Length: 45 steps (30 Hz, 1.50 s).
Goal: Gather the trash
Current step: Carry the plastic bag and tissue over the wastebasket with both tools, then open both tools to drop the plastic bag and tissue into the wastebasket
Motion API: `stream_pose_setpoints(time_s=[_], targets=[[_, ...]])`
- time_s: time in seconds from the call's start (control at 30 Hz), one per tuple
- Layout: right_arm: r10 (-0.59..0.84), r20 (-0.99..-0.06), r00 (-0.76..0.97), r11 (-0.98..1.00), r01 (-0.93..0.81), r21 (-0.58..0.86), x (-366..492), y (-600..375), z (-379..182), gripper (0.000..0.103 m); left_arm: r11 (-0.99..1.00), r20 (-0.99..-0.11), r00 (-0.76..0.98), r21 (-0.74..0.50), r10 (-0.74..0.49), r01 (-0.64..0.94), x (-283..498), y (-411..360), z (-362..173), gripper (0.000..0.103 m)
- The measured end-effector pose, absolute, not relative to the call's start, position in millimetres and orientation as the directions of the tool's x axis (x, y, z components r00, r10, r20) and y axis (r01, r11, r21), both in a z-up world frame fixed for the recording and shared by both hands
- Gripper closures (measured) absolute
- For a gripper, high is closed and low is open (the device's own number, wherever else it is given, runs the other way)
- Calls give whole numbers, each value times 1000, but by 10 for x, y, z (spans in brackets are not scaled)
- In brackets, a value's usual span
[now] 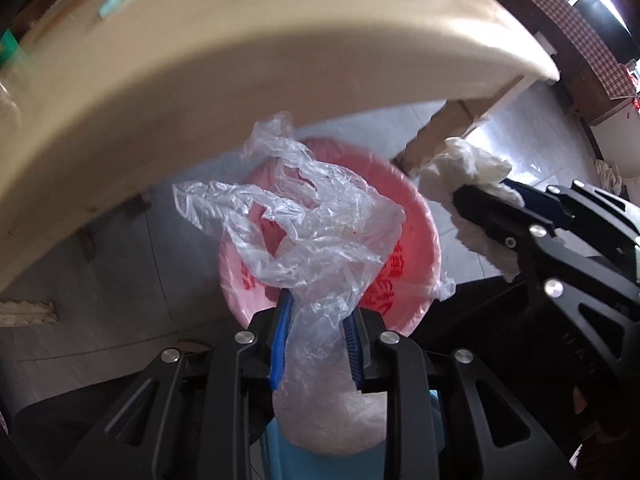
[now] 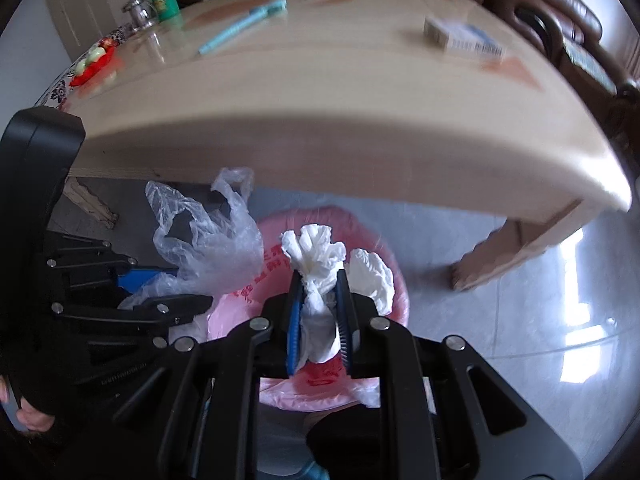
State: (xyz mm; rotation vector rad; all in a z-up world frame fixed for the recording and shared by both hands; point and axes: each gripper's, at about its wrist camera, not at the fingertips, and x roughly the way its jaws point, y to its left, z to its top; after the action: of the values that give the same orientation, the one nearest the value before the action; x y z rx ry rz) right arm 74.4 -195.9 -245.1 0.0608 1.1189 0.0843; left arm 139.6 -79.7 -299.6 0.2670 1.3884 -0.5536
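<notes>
Left claw (image 1: 316, 316) clamped on crumpled clear plastic bag (image 1: 312, 216), right claw (image 2: 319, 280) clamped on wadded white paper tissue (image 2: 314, 252), both held just above the round bin lined with a pink red-printed plastic bag (image 2: 276, 224), on the floor beside the pale wooden desk (image 2: 320, 92).

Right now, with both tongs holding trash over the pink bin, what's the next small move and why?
Probably open both tongs. The left tongs pinch the clear plastic bag and the right tongs clamp the white tissue, both pointing down over the pink-lined bin on the floor beside the table, so both should drop in.
</notes>
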Motion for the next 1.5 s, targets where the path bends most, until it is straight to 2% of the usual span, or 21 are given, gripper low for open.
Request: stream_pose_setpoints(time_s=[0.53,1.03,1.17,1.3,1.5], targets=[[113,-951,287,993,2,119,904,-1995,-3183,86,854,-974,-119,-225,-191,469,1660,-828,-3842,78],[107,-972,210,994,-17,106,1042,-1923,-3455,86,876,-976,-133,-215,-174,432,1765,-895,-4137,76],[113,-972,209,994,-18,111,1063,-1916,-3469,85,872,-976,-130,-216,-176,438,1753,-927,-4142,65],[118,-971,206,993,-12,118,1080,-1934,-3484,79,882,-976,-127,-212,-174,420,1808,-897,-4169,60],[124,-970,207,992,-6,125,1093,-1935,-3474,72,892,-976,-126,-214,-178,399,1864,-837,-4200,58]])
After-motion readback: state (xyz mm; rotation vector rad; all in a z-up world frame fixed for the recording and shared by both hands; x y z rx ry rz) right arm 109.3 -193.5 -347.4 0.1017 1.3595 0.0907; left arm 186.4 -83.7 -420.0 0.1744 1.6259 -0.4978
